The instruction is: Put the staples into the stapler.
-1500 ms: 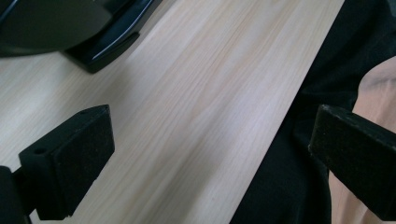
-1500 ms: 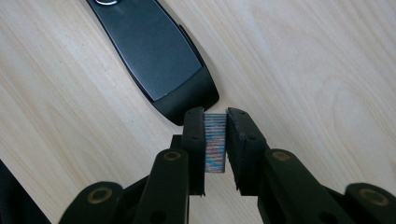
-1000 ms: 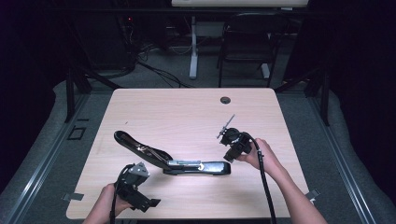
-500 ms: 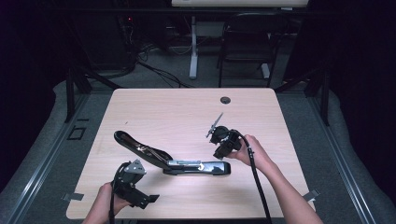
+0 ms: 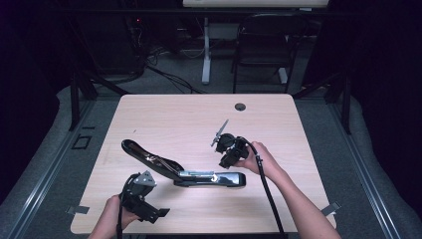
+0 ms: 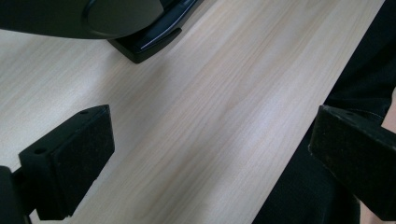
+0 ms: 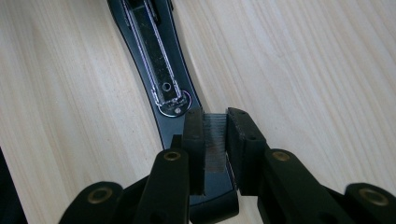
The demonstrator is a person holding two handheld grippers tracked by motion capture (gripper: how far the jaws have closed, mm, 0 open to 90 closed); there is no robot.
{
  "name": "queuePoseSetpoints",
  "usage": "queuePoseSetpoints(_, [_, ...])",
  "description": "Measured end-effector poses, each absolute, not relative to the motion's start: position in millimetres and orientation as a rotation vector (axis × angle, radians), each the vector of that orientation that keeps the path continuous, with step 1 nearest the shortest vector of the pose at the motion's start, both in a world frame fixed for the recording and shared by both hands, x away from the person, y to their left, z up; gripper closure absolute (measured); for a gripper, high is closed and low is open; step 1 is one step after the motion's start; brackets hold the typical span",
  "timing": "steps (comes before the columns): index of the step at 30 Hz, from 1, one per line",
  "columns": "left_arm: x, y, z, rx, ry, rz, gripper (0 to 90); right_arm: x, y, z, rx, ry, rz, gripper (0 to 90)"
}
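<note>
A black stapler (image 5: 199,174) lies open on the table (image 5: 174,119), near its front edge. Its base runs flat along that edge, with the bright metal staple channel (image 7: 154,56) facing up. The glossy top arm (image 5: 147,154) is swung back and up to the left. A strip of staples (image 7: 215,140), dull grey, stands on edge above the base's right end.

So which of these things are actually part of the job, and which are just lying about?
In the job:
- stapler, swung open on the table
- staples, pinched in the right gripper just above the stapler
- left gripper, open, near the stapler

Just lying about:
- chair behind the table
- cables on the floor
</note>
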State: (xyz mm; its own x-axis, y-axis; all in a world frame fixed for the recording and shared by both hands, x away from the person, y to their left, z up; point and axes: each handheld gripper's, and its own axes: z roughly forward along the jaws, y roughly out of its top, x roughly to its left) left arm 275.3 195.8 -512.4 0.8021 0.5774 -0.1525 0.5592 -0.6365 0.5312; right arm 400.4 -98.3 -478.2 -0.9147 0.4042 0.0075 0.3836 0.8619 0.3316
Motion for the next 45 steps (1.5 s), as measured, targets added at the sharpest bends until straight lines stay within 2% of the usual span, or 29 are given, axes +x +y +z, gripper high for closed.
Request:
queuePoseSetpoints(28, [276.0,194.7,-514.7,2.424,0.838,0.026,0.2,402.4,-61.3,-488.6,0.387,3.062,0.571,78.0])
queuePoseSetpoints(45, [276.1,194.6,-515.6,2.424,0.839,0.02,0.2,403.1,-54.7,-497.2,0.359,3.091,0.589,78.0])
